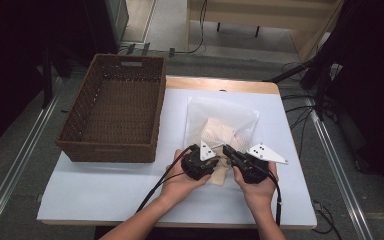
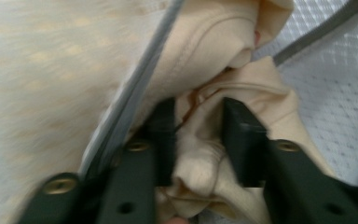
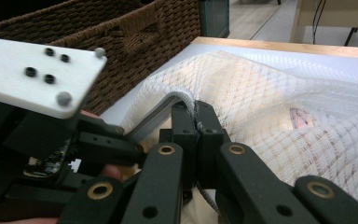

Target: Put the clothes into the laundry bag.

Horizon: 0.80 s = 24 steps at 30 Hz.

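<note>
A white mesh bag (image 1: 219, 111) lies on the table, a cream garment (image 1: 221, 173) partly inside it and partly spilling out at its near edge. In the left gripper view my left gripper (image 2: 198, 126) is shut on a bunched fold of the cream garment (image 2: 214, 79), beside the bag's grey zipper trim (image 2: 135, 93). My right gripper (image 3: 196, 116) is shut on the mesh bag's (image 3: 261, 88) trimmed edge and lifts it a little. From the high view, the left gripper (image 1: 216, 161) and the right gripper (image 1: 228, 151) sit side by side at the bag's opening.
A brown wicker basket (image 1: 107, 149) stands at the table's left, also seen behind the bag (image 3: 135, 32). White table cover (image 1: 105, 195) shows bare in front of the basket. Cables trail off the near edge.
</note>
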{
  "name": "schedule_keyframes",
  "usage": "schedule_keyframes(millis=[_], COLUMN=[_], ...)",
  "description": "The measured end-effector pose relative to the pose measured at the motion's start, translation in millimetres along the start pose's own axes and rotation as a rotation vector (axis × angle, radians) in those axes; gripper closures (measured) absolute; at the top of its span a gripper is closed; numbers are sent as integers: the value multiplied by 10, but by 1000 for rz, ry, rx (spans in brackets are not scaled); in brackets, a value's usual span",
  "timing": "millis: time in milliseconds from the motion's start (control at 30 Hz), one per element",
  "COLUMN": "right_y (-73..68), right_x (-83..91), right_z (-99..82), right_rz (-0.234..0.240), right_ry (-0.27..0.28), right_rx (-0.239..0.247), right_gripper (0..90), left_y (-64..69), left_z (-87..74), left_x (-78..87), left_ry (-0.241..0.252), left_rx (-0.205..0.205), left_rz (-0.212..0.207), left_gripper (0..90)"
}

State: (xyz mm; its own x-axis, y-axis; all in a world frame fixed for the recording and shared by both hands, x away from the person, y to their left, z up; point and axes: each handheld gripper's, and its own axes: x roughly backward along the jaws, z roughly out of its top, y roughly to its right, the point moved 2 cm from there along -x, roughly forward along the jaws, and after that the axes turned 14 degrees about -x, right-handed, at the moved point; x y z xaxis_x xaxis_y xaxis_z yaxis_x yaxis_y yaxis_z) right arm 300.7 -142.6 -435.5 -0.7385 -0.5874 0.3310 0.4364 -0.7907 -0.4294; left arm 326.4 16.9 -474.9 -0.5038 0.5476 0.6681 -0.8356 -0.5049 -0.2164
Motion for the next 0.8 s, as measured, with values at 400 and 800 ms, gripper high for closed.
schedule_keyframes(millis=[400, 800], right_y=[-124, 100], right_x=[45, -34], right_z=[66, 8], right_rz=[57, 12], right_ry=[11, -15], right_rx=[-22, -93], right_gripper=[900, 900], left_y=[-219, -137], left_z=[181, 33], left_x=[58, 116], left_ry=[228, 166], left_rx=[109, 61], left_rz=[305, 94], left_gripper=[866, 555])
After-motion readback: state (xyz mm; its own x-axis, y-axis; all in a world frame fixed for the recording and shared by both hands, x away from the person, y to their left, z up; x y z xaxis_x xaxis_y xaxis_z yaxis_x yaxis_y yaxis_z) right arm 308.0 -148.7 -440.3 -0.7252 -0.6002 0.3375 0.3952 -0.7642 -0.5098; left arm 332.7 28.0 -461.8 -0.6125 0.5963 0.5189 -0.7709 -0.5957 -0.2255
